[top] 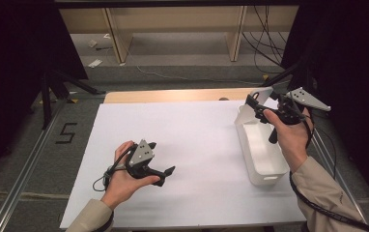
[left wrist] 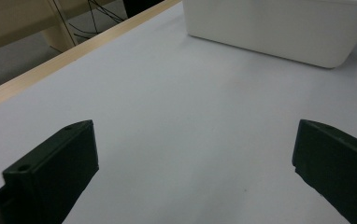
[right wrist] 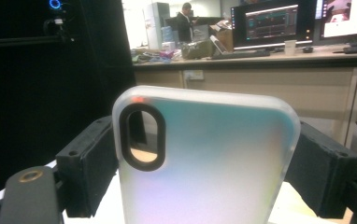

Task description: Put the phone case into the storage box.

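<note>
A translucent frosted phone case with an oval camera cut-out stands upright between the jaws of my right gripper, which is shut on its two long sides. In the high view the right gripper holds the phone case in the air over the far end of a white plastic bin. My left gripper rests low over the white sheet at the front left, jaws wide apart and empty. In the left gripper view, the left gripper faces the bin across bare sheet.
A wooden table edge runs behind the sheet. Black stand legs and a floor mark "5" lie to the left, with cables and shelving behind. A desk with monitors shows far off.
</note>
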A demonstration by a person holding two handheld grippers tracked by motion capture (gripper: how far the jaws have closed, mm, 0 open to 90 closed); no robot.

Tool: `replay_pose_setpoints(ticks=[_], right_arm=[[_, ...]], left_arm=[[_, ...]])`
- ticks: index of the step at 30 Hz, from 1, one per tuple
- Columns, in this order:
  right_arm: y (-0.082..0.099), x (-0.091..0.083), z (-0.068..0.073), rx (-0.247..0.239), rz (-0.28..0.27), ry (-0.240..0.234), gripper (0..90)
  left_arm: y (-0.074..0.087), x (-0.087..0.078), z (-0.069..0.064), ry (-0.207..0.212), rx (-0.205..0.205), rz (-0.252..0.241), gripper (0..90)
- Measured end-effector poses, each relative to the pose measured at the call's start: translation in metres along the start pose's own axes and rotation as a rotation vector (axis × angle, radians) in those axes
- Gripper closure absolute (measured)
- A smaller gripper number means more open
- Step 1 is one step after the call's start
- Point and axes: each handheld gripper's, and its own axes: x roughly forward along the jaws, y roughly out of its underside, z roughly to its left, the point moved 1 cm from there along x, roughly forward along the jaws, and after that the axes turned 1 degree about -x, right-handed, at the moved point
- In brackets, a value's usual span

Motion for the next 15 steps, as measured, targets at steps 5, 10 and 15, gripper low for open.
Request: replay_pose_setpoints(ticks=[5,10,15], right_arm=[[0.000,-0.001,-0.005,0.005,-0.004,0.016,18.0],[-0.001,-0.003,-0.011,0.006,-0.008,0.033,18.0],[-0.001,-0.004,-0.014,0.006,-0.006,0.048,18.0]], left_arm=[[0.000,0.000,0.000,-0.001,0.002,-0.001,0.0],[0.000,0.000,0.000,-0.001,0.001,-0.001,0.0],[-0.001,-0.001,0.000,0.000,0.002,-0.001,0.0]])
